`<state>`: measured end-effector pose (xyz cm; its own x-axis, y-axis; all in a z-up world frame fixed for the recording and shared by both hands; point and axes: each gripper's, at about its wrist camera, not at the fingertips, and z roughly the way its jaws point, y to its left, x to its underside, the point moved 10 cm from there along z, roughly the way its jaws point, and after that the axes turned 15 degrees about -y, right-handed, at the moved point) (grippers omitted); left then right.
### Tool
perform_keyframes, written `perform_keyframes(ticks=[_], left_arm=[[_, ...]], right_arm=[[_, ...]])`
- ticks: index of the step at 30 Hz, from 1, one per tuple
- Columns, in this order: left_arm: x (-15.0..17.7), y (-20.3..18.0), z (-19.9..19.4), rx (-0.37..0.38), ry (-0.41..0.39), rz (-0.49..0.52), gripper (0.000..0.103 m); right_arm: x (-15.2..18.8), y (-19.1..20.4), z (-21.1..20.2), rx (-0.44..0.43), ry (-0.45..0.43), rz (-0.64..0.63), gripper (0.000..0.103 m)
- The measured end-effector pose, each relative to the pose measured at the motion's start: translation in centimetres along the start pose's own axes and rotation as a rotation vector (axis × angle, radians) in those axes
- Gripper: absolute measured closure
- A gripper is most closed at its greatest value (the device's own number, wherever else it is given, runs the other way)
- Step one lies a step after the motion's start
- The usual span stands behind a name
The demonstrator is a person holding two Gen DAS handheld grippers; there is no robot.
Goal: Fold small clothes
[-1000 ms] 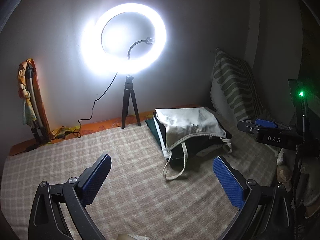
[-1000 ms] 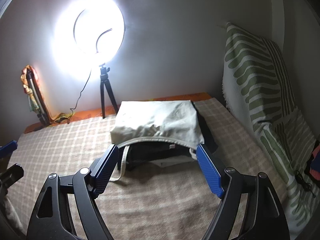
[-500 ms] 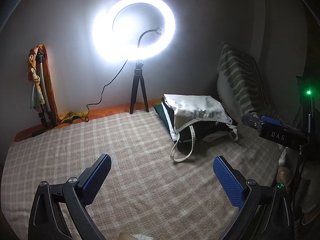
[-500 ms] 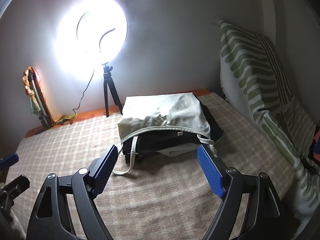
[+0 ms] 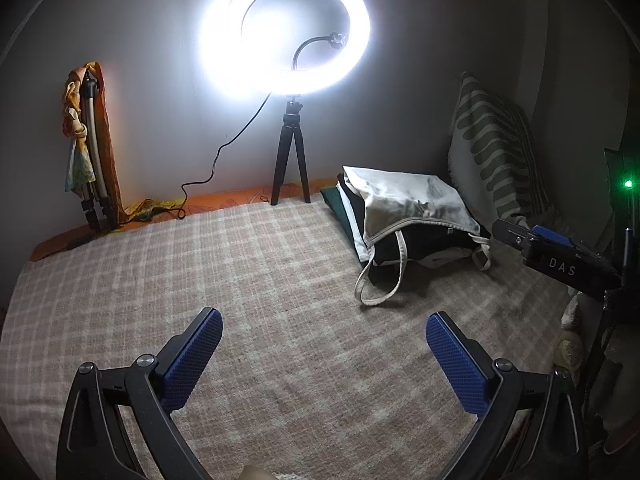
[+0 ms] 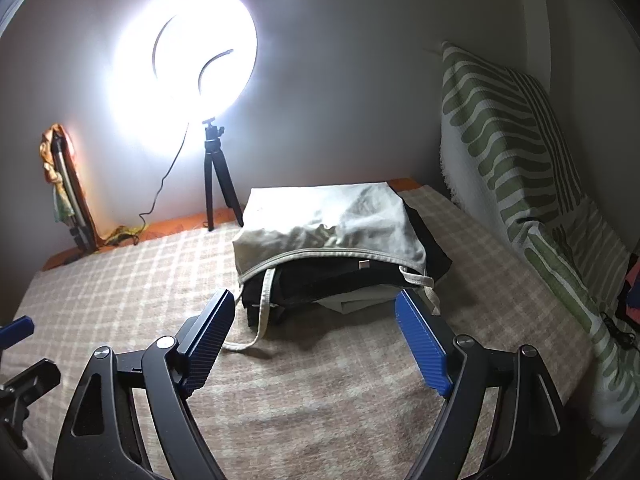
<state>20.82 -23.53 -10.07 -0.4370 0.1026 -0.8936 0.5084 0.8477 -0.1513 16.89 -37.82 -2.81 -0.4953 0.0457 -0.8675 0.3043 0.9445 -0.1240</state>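
A stack of folded clothes lies on the checked bedcover [image 5: 260, 280], with a cream strappy top [image 5: 408, 208] over dark garments [image 5: 420, 244]. In the right wrist view the cream top [image 6: 332, 220] and the dark garments [image 6: 328, 280] sit just beyond the fingers. A loose strap [image 5: 380, 276] hangs off the front of the stack. My left gripper [image 5: 324, 348] is open and empty over bare bedcover, left of the stack. My right gripper [image 6: 316, 328] is open and empty, just in front of the stack.
A lit ring light [image 5: 288, 36] on a black tripod [image 5: 290, 164] stands at the back wall, with its cable [image 5: 216, 164] trailing left. A green-striped pillow [image 6: 516, 152] leans at the right. A folded stand with cloth [image 5: 90, 152] leans at the back left.
Both grippers have drawn back from the stack and stayed open. The left view has shifted left, so the stack now sits further right in it. The stack has not moved.
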Motion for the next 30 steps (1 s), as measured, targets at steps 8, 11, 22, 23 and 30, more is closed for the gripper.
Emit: perform_keyframes(ticks=[8, 11, 22, 23, 30], left_arm=[[0.43, -0.07, -0.06, -0.018, -0.004, 0.033, 0.000], [0.55, 0.11, 0.08, -0.019, 0.001, 0.032, 0.000], [0.55, 0.14, 0.20, -0.015, 0.001, 0.035, 0.000], [0.58, 0.21, 0.25, -0.016, 0.001, 0.036, 0.000], [0.55, 0.23, 0.15, -0.014, -0.001, 0.035, 0.000]], right_arm=[[0.15, 0.13, 0.30, 0.001, 0.003, -0.008, 0.020], [0.12, 0.18, 0.39, -0.001, 0.002, -0.008, 0.020], [0.18, 0.12, 0.77, -0.004, 0.006, -0.010, 0.020], [0.20, 0.14, 0.79, -0.004, 0.006, -0.011, 0.020], [0.36, 0.27, 0.84, -0.006, 0.008, -0.012, 0.020]])
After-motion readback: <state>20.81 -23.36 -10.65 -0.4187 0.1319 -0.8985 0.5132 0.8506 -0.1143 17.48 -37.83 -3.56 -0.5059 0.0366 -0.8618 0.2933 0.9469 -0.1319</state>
